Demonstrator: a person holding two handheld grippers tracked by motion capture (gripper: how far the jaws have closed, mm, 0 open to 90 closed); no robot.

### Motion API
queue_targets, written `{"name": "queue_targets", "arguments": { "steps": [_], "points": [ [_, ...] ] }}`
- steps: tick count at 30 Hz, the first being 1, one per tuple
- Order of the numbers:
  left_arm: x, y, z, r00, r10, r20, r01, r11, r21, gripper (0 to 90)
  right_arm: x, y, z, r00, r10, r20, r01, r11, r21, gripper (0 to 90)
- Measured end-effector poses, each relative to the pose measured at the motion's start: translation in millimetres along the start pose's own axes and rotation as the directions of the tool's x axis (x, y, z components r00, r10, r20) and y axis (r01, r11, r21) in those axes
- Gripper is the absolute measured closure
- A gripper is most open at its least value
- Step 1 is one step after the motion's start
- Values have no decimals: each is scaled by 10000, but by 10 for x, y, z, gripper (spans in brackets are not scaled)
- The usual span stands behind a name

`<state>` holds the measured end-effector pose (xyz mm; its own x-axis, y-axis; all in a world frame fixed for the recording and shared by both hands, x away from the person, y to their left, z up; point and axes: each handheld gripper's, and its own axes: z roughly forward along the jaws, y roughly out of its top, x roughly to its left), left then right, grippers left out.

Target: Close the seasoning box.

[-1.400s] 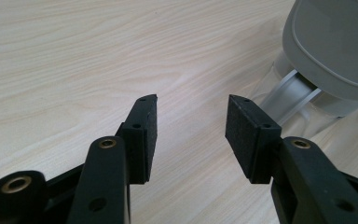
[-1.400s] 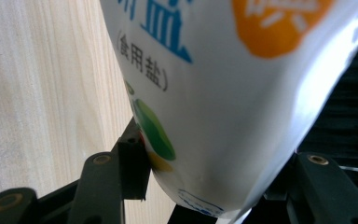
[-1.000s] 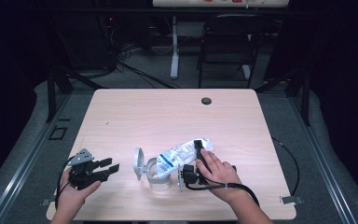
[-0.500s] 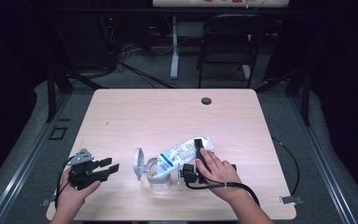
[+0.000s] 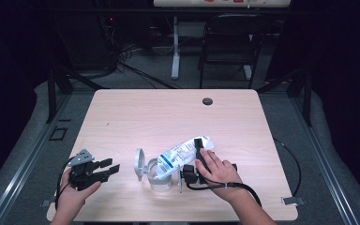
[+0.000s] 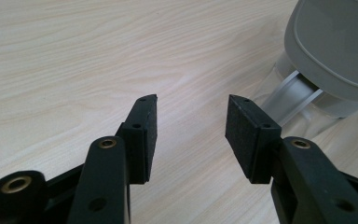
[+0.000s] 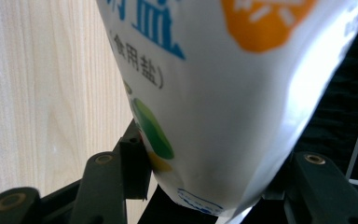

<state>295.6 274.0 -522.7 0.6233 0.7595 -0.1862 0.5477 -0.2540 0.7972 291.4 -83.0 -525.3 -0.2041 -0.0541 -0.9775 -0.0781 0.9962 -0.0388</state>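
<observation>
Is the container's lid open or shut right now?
Open. The grey lid stands up beside the clear container, whose mouth receives the tilted bag.

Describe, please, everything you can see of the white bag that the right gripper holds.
The white bag is a soft, glossy plastic pouch with blue characters, an orange patch and a green and yellow mark. It is tilted, its lower end at the mouth of the clear container, whose grey lid stands open. The right gripper is shut on its upper end.

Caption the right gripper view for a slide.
Right gripper clamps a white printed bag above the wooden table.
</observation>
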Motion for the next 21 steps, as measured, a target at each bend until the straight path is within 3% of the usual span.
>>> {"name": "queue_targets", "arguments": {
  "steps": [5, 21],
  "points": [
    [2, -1, 0, 10000, -4, 3, 4, 10000, 2, 540, 13, 1, -4, 10000, 74, 3, -74, 9999, -152, 488],
    [2, -2, -2, 10000, -35, -20, 35, 10000, -55, 540, -9, 9, -45, 9988, -440, 199, 445, 9988, -223, 492]
  ]
}}
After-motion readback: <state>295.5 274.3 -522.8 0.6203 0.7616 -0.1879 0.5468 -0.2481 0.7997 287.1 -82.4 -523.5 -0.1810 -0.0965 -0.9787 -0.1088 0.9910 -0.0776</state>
